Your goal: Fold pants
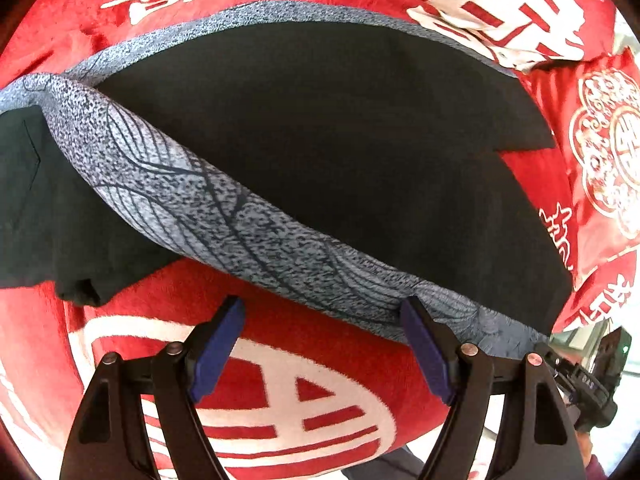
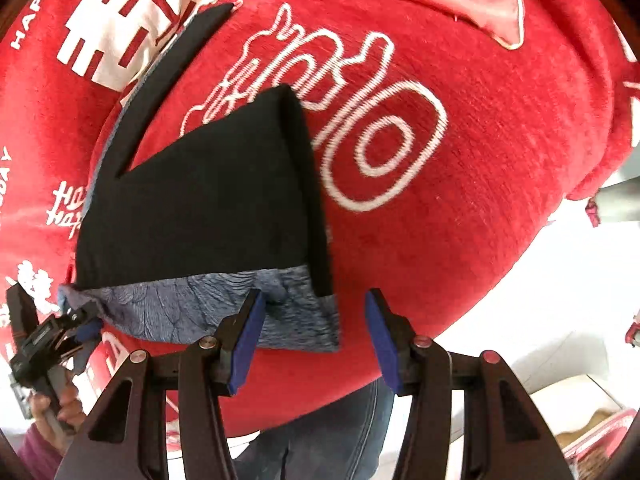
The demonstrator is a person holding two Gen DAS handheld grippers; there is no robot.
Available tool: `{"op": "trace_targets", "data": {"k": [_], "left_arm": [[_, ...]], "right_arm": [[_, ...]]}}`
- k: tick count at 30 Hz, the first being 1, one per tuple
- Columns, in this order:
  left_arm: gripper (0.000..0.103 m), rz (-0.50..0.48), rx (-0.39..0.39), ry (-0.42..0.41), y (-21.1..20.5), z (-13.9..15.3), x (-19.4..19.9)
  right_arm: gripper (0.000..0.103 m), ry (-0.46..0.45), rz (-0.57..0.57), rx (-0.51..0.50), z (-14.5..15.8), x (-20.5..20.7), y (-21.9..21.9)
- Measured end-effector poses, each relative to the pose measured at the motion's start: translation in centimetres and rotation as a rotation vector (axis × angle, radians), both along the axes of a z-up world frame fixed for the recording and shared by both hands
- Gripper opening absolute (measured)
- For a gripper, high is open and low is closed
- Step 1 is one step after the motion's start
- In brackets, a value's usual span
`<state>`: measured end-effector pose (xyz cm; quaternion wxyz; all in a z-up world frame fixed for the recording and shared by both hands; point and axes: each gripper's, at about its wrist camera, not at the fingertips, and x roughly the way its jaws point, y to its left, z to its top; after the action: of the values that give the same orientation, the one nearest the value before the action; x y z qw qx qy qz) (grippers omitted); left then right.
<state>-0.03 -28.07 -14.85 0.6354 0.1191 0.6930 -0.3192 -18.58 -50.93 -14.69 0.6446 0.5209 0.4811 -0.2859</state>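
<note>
Black pants with a grey patterned side stripe lie spread on a red blanket. My left gripper is open and empty, just in front of the striped near edge. In the right wrist view the pants' leg end lies flat, with its grey patterned band nearest me. My right gripper is open and empty, its left finger at the band's edge. Each gripper shows in the other's view, the right one and the left one.
The red blanket bears white characters and covers a bed. A red pillow lies beyond the pants to the right. A white floor and a box show beyond the bed's edge. My jeans-clad leg stands against the bed.
</note>
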Motion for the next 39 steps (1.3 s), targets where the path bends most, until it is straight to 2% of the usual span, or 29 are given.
{"op": "trace_targets", "data": {"k": [4, 5, 6, 7, 9, 12, 18, 21, 26, 30, 31, 32, 33, 34, 36, 39], "left_arm": [[0.081, 0.005, 0.015, 0.007, -1.1, -0.2, -0.5], [0.08, -0.001, 0.016, 0.006, -1.5, -0.2, -0.7], [0.069, -0.013, 0.009, 0.009, -2.0, -0.1, -1.0], [0.052, -0.028, 0.003, 0.015, -2.6, 0.0, -1.2], [0.044, -0.049, 0.003, 0.029, -3.5, 0.4, -1.2], [0.044, -0.03, -0.026, 0.024, -4.9, 2.2, -0.2], [0.044, 0.024, -0.101, -0.029, -8.4, 6.1, 3.2], [0.044, 0.056, -0.121, -0.063, -9.9, 7.5, 4.9], [0.047, 0.074, -0.104, -0.096, -12.2, 8.2, 7.5], [0.049, 0.064, -0.097, -0.166, -13.0, 9.3, 8.6], [0.059, 0.063, -0.094, -0.181, -12.8, 9.6, 8.9], [0.067, 0.063, -0.083, -0.2, -12.6, 9.8, 9.1], [0.078, 0.06, -0.065, -0.24, -12.3, 9.9, 9.1], [0.078, 0.053, -0.049, -0.279, -12.0, 10.0, 9.1], [0.078, 0.038, -0.001, -0.308, -11.5, 9.3, 9.2], [0.078, 0.067, 0.076, -0.304, -10.2, 6.8, 9.6]], "right_arm": [[0.056, -0.137, 0.03, 0.135, -1.2, -0.9, -1.5], [0.046, -0.185, 0.038, 0.183, -1.4, -0.9, -1.8], [0.021, -0.212, 0.045, 0.222, -1.5, -0.9, -1.9], [0.018, -0.249, 0.049, 0.272, -1.8, -0.8, -2.1], [0.016, -0.278, 0.05, 0.308, -1.2, -0.4, -2.6], [0.016, -0.374, 0.049, 0.331, 1.2, 0.2, -4.5], [0.016, -0.466, 0.084, 0.272, 6.2, 4.4, -11.8], [0.016, -0.458, 0.127, 0.253, 7.4, 7.9, -15.6], [0.016, -0.375, 0.216, 0.208, 7.5, 15.9, -20.2], [0.021, -0.256, 0.241, 0.152, 6.4, 20.3, -22.4], [0.024, -0.238, 0.237, 0.141, 6.0, 21.1, -22.7], [0.042, -0.215, 0.238, 0.117, 5.7, 21.7, -22.9], [0.072, -0.182, 0.245, 0.074, 5.6, 22.3, -23.1], [0.082, -0.16, 0.254, 0.038, 5.8, 22.9, -23.4], [0.083, -0.166, 0.265, -0.026, 6.5, 22.8, -23.3], [0.08, -0.165, 0.25, -0.051, 6.6, 21.4, -22.8]]}}
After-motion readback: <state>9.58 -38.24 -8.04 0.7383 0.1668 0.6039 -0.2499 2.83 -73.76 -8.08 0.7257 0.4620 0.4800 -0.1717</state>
